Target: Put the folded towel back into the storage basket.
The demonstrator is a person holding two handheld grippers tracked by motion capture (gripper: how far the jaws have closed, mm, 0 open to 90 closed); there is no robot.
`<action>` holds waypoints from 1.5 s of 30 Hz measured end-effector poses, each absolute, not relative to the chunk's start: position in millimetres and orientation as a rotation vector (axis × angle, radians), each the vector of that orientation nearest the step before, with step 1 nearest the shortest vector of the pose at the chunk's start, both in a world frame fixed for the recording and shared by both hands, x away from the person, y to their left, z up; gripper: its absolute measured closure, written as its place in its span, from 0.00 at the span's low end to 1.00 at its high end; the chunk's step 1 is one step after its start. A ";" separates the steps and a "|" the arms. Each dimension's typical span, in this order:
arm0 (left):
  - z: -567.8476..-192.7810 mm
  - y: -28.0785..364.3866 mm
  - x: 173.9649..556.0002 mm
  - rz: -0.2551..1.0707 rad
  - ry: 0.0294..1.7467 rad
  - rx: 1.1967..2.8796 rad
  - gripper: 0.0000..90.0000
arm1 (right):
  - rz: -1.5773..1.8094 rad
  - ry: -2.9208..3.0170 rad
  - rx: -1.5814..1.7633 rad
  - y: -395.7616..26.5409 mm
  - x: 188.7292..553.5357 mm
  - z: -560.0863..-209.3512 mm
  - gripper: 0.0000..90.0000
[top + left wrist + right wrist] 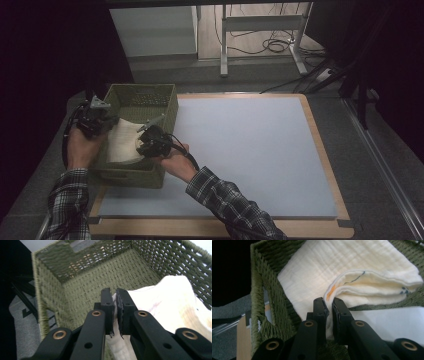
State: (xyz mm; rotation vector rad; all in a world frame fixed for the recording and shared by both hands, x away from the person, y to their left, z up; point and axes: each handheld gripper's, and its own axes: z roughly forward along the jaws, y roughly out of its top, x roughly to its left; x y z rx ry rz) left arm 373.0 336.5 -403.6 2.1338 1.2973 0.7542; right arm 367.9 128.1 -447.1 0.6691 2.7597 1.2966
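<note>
Left gripper clamped on one edge of the folded cream cloth, right gripper clamped on another edge. Cloth is inside the green woven basket at the table's left edge, draped between both grippers.

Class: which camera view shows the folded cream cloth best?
The right gripper view: the cloth shows its folded layers and stitched edge, pinched by the right gripper. The left gripper view catches one bulging corner; the high view shows it small, inside the basket.
</note>
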 end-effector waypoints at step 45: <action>-442.0 314.4 389.5 0.637 1.349 2.078 0.34 | 1.266 2.660 0.575 103.2 365.3 -433.6 0.47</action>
